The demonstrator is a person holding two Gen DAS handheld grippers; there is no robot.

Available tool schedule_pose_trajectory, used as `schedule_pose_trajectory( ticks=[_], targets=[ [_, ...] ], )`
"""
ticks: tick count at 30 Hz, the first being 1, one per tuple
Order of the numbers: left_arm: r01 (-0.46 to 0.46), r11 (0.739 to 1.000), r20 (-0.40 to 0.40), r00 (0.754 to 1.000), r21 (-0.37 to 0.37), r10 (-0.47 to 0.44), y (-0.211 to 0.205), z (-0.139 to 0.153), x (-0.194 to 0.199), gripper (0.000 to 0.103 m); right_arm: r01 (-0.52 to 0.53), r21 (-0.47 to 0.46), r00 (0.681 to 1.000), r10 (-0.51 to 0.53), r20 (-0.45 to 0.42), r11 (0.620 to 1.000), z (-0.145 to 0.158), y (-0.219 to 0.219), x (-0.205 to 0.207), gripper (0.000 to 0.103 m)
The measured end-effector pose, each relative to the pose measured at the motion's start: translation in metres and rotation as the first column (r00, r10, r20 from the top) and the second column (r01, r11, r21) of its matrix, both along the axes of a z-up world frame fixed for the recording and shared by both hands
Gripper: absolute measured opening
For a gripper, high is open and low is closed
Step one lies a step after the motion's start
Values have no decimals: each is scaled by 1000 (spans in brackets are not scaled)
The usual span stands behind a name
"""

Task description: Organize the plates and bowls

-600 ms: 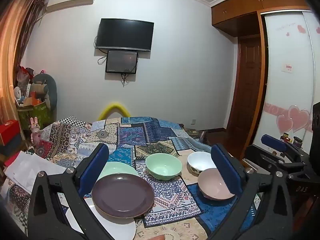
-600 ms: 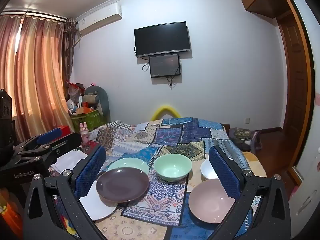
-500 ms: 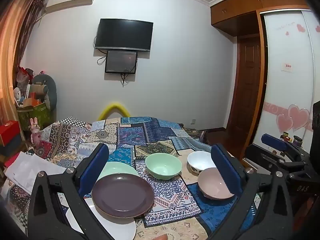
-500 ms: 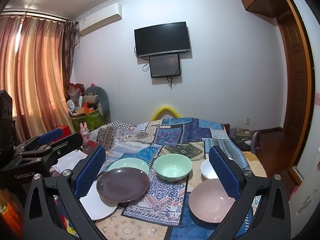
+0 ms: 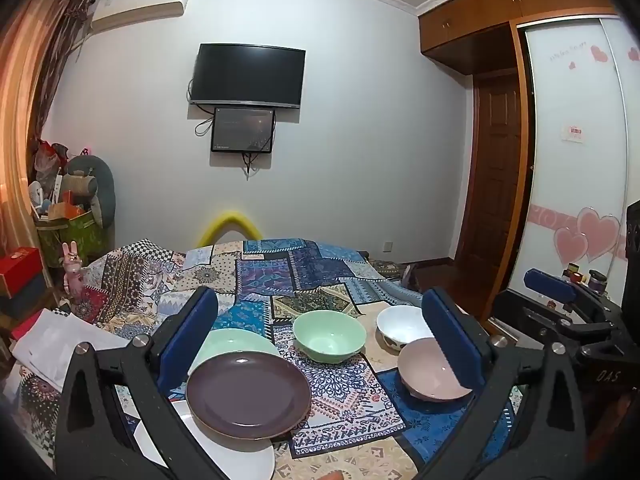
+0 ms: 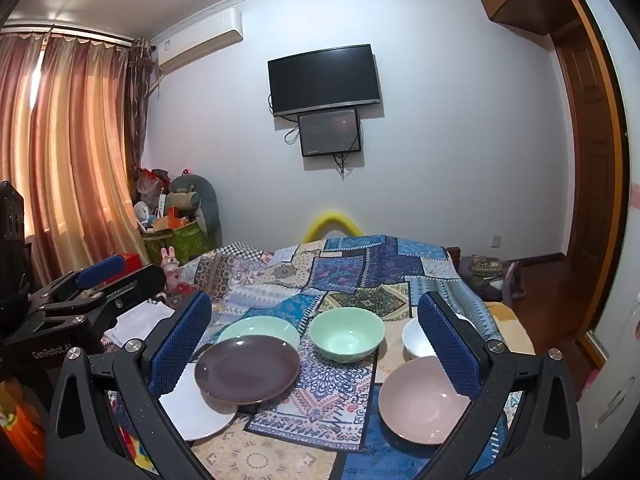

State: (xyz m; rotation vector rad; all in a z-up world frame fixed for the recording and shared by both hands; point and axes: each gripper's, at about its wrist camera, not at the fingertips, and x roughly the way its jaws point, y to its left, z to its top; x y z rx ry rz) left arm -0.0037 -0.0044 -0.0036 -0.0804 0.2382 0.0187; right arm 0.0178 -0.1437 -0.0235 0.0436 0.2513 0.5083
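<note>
Left wrist view: my left gripper (image 5: 320,332) and right gripper (image 6: 314,334) gape wide, empty, above plates and bowls on a patchwork cloth (image 5: 276,276); television (image 5: 248,74) on the wall.

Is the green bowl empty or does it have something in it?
Empty. The green bowl stands upright on the cloth, and its inside shows only bare glaze in both views.

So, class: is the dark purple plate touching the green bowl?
Apart. The right wrist view shows patterned cloth between the dark purple plate and the green bowl.
</note>
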Motion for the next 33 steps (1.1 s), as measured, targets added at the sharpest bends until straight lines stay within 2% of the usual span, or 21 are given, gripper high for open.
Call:
schedule_pose_trajectory(
  ticks=[6, 33],
  targets=[
    [2, 1000, -10, 1000, -19, -3, 4, 1, 1, 103, 2, 0, 1000, -2, 4, 1000, -1, -3, -1, 103],
    [-10, 1000, -6, 1000, -4, 10, 4, 2, -1, 103, -5, 4, 1000, 5, 3, 1000, 0, 2, -5, 103]
  ],
)
